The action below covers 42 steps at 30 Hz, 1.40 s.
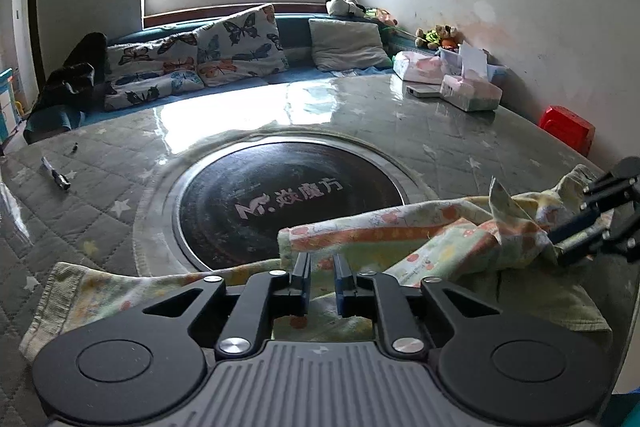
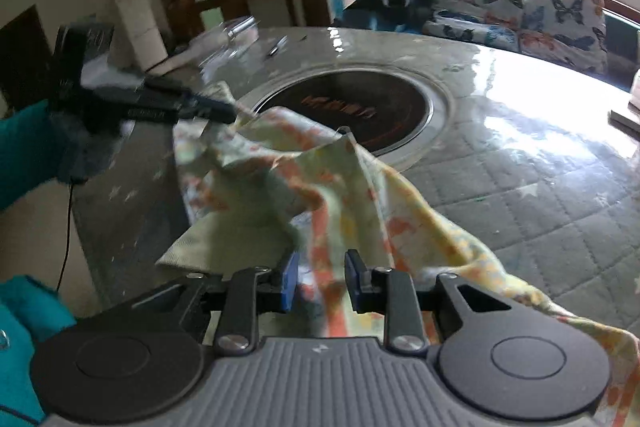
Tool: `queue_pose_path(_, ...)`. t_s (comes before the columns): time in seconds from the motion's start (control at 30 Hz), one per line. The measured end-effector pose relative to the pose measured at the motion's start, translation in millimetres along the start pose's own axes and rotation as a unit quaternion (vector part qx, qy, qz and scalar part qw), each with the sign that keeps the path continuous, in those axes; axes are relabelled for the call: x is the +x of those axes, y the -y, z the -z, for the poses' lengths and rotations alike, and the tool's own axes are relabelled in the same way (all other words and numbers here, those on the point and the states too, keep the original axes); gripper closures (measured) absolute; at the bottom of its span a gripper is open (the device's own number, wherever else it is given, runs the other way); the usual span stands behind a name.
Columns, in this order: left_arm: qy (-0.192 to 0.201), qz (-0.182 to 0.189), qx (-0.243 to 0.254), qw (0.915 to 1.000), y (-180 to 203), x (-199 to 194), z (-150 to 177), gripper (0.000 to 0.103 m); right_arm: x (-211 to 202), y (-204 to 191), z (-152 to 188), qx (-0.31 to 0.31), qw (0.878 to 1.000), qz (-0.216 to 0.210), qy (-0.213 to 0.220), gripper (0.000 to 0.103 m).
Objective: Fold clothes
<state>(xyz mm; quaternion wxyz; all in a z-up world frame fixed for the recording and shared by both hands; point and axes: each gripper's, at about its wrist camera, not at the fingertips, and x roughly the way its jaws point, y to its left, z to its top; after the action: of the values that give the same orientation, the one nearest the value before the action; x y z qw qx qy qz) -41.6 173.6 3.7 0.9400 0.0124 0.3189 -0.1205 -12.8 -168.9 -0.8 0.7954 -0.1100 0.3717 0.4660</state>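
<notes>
— Where is the garment (image 1: pixel 360 239) lying?
— It is stretching left to right along the near table (image 1: pixel 100 211) edge. My left gripper (image 1: pixel 321 277) is sitting parted over its near hem, gripping nothing.
— And the right?
— My right gripper (image 2: pixel 320 277) is pinching the bunched right end, so it is nearer.

The right wrist view is smeared with motion: the left gripper (image 2: pixel 224 113) at the garment's (image 2: pixel 320 195) far corner is a dark blur, so its grip there cannot be read. The lettering on the black disc (image 2: pixel 360 111) is illegible. In the left wrist view the right gripper (image 1: pixel 560 247) is cut by the frame's edge, and its fingers (image 1: pixel 568 229) are perhaps buried in bunched cloth. Two small items (image 1: pixel 56 174) on the surface (image 1: pixel 460 147) are too tiny to identify.
</notes>
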Motion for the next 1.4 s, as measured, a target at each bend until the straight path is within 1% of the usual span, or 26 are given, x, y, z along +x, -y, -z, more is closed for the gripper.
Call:
queue_pose_path(0.03, 0.002, -0.004, -0.001, 1.0000, -1.2, -1.6, 0.1, 0.079, -1.5, -1.8, 1.0, -0.002, 1.000, 0.002, 0.003, 0.077)
queue_pose_path(0.07, 0.001, -0.008, 0.000, 1.0000, -2.3, -2.6, 0.7, 0.077, -4.5, -1.9, 1.4, 0.001, 1.000, 0.007, 0.009, 0.076)
queue_pose_path(0.17, -0.003, -0.016, -0.002, 0.9999, -6.5, -4.1, 2.4, 0.076, -15.4, 5.3, 2.9, 0.025, 0.999, 0.020, 0.026, 0.074)
queue_pose_path(0.3, -0.014, -0.016, -0.006, 0.9997, -9.3, -3.2, 7.1, 0.076, -27.7, 20.2, 7.4, 0.059, 0.997, 0.041, 0.033, 0.073)
queue_pose_path(0.43, -0.023, -0.008, -0.003, 0.9997, -6.6, -2.2, 11.8, 0.076, -27.6, 27.8, 18.0, 0.074, 0.996, 0.055, 0.010, 0.073)
queue_pose_path(0.53, -0.029, -0.002, 0.003, 0.9996, -3.3, -0.8, 15.2, 0.073, -22.1, 27.0, 24.4, 0.074, 0.995, 0.066, -0.007, 0.071)
queue_pose_path(0.67, -0.034, 0.002, 0.011, 0.9994, -0.9, -1.1, 18.1, 0.070, -20.4, 27.7, 28.7, 0.078, 0.994, 0.080, -0.011, 0.066)
queue_pose_path(0.8, -0.034, 0.005, 0.015, 0.9993, -0.4, -3.8, 19.3, 0.065, -19.0, 24.5, 31.1, 0.076, 0.994, 0.083, -0.014, 0.066)
queue_pose_path(0.9, -0.035, 0.006, 0.018, 0.9992, 0.5, -2.8, 20.1, 0.061, -17.3, 24.3, 30.7, 0.076, 0.994, 0.078, -0.017, 0.066)
queue_pose_path(0.93, -0.037, 0.008, 0.019, 0.9991, 1.2, -2.1, 20.8, 0.061, -17.3, 23.4, 30.6, 0.075, 0.994, 0.076, -0.019, 0.071)
queue_pose_path(0.97, -0.039, 0.010, 0.021, 0.9990, 2.1, -1.6, 21.4, 0.061, -17.3, 22.6, 30.3, 0.073, 0.995, 0.072, -0.022, 0.079)
queue_pose_path(1.0, -0.039, 0.013, 0.026, 0.9988, 4.0, -1.6, 22.1, 0.062, -17.2, 21.2, 29.7, 0.071, 0.995, 0.068, -0.025, 0.080)
queue_pose_path(1.07, -0.040, 0.017, 0.037, 0.9984, 7.9, -1.5, 22.6, 0.064, -17.8, 16.6, 28.3, 0.057, 0.995, 0.071, -0.027, 0.084)
queue_pose_path(1.1, -0.039, 0.020, 0.041, 0.9982, 9.3, -1.8, 22.7, 0.070, -18.6, 14.8, 27.5, 0.050, 0.996, 0.073, -0.026, 0.085)
queue_pose_path(1.13, -0.038, 0.022, 0.045, 0.9980, 10.7, -2.1, 22.7, 0.079, -21.0, 11.8, 25.3, 0.041, 0.996, 0.077, -0.021, 0.085)
queue_pose_path(1.17, -0.037, 0.023, 0.047, 0.9980, 11.6, -2.4, 22.0, 0.081, -22.6, 10.1, 23.5, 0.035, 0.996, 0.081, -0.018, 0.085)
queue_pose_path(1.27, -0.033, 0.031, 0.050, 0.9977, 12.2, -3.8, 20.2, 0.081, -31.4, 5.8, 13.7, 0.014, 0.995, 0.096, -0.005, 0.086)
queue_pose_path(1.3, -0.031, 0.028, 0.054, 0.9977, 13.4, -4.0, 19.9, 0.082, -33.5, 4.7, 10.5, 0.007, 0.995, 0.104, -0.002, 0.086)
queue_pose_path(1.33, -0.029, 0.028, 0.057, 0.9975, 14.3, -4.3, 19.3, 0.087, -35.0, 4.0, 7.3, -0.001, 0.994, 0.111, 0.001, 0.086)
queue_pose_path(1.4, -0.024, 0.026, 0.062, 0.9975, 16.1, -4.5, 17.3, 0.090, -38.0, 2.8, 1.0, -0.016, 0.992, 0.125, 0.007, 0.086)
